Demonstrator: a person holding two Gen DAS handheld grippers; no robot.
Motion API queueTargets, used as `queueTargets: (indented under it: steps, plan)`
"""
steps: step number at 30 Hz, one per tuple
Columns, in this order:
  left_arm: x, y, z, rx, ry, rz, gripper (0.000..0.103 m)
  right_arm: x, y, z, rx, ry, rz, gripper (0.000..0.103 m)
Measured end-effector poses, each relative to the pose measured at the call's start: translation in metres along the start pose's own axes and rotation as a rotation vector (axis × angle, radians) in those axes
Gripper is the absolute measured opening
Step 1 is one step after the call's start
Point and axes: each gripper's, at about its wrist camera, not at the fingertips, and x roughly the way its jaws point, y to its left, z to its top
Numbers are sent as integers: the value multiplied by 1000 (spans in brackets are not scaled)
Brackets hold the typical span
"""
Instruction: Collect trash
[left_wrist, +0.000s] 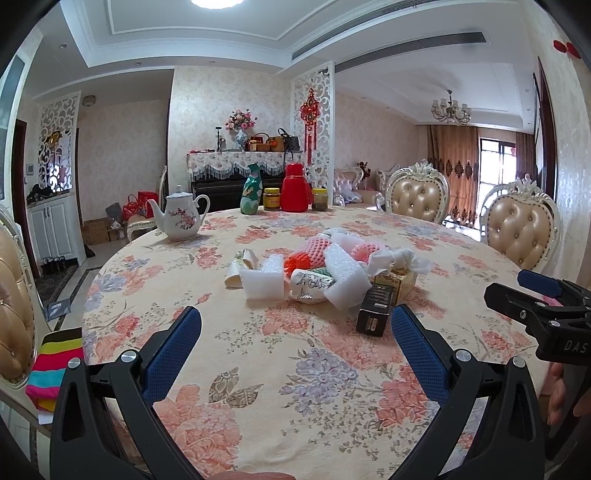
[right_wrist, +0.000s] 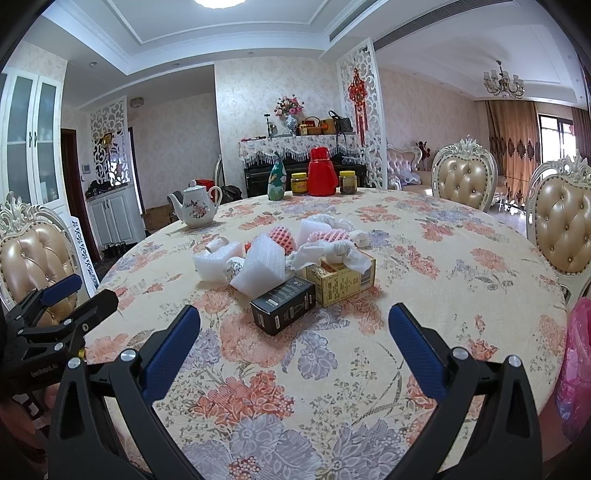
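While nothing had yet been gathered, as far as either view showed, a heap of trash (right_wrist: 288, 258) lay near the middle of a round table (right_wrist: 424, 258) covered in a floral cloth, at about twelve o'clock from both grippers. In it were white foam blocks (right_wrist: 264, 267), pink fruit nets (right_wrist: 282, 236), crumpled tissue (right_wrist: 325, 254), a yellow carton (right_wrist: 341, 280) and, nearest, a black box (right_wrist: 284, 310). A pink plastic bag (right_wrist: 576, 369) hung at the table's edge at three o'clock in the right view, probably meant to receive the trash, so the whole job seemed left to do. The left gripper (left_wrist: 295, 321) hovered level above the near cloth, jaws spread wide and empty. The right gripper (right_wrist: 293, 319) was posed alike beside it, jaws apart, holding nothing, the black box just ahead between its fingers (right_wrist: 171, 343). A teapot (left_wrist: 183, 214) stood at eleven o'clock, well apart.
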Motion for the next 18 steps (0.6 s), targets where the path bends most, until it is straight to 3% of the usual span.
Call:
queueTargets:
  steps: [18]
  plan:
    - [66, 27, 0, 6, 117, 28, 96, 75, -2, -6, -5, 169, -61, 99]
